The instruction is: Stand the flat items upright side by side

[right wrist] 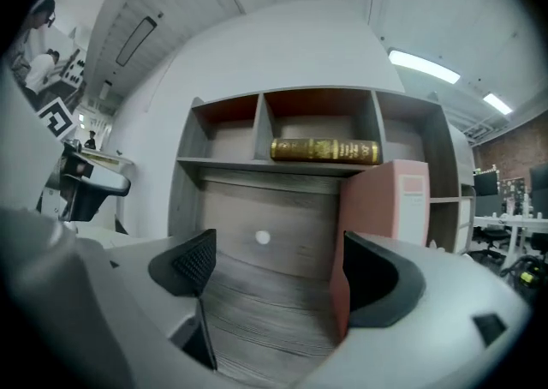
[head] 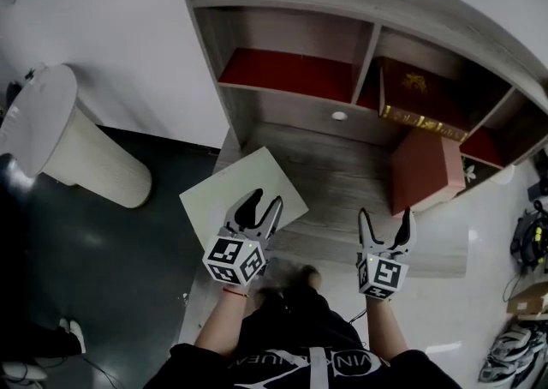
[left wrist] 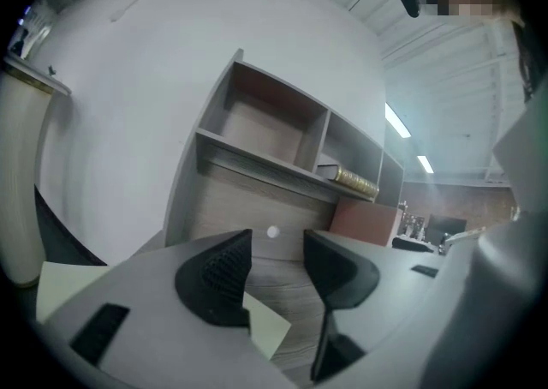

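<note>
The left tongs (head: 265,200) are open above the pale flat book (head: 218,194), lower left of centre. The right tongs (head: 385,214) are open and empty, just below the red book (head: 424,169).

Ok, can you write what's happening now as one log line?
left hand-held gripper: open, above flat-lying pale book | right hand-held gripper: open, empty | pink book: upright on desk

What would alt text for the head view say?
Seen from above, two hand-held grippers, both open, hover over a wooden desk: the left gripper above a flat pale board, the right gripper near a pink box.
</note>
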Tool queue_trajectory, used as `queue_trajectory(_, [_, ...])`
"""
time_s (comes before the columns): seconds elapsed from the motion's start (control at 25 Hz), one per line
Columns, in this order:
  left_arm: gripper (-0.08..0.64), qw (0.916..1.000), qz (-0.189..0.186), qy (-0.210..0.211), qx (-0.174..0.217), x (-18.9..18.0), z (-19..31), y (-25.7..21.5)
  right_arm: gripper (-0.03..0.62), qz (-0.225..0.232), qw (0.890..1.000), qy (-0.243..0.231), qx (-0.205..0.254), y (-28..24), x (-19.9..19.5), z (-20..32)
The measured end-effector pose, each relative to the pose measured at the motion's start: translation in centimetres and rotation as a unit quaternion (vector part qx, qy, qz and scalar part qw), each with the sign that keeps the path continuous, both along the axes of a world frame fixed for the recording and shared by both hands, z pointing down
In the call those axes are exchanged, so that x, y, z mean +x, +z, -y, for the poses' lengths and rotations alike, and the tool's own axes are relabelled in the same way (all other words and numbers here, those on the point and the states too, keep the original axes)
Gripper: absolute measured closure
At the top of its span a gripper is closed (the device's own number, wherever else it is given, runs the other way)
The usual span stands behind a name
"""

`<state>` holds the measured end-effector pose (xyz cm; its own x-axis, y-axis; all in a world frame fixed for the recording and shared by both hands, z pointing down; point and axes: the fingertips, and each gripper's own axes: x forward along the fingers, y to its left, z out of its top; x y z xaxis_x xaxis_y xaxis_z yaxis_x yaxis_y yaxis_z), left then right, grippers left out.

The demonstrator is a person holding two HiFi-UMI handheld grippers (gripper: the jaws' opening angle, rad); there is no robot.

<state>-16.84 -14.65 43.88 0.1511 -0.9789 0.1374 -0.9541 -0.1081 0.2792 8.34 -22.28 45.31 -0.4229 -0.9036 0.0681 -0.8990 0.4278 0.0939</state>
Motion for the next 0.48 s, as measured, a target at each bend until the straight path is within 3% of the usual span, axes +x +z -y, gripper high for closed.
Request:
queue_trajectory(0.24, [0.370, 0.9988, 0.004, -0.049, -0.008, -5.1, -3.4, 0.6, 0.146, -0.014, 0.996, -0.090, -0.009, 0.8, -7.8, -1.9])
queue_trajectory(0.48, [0.370, 0.9943, -0.003, -0.104, -0.023, -9.6, -7.3, 1.7, 0.149, -0.035, 0.980, -0.195, -0.019, 2.0, -15.6, -4.6])
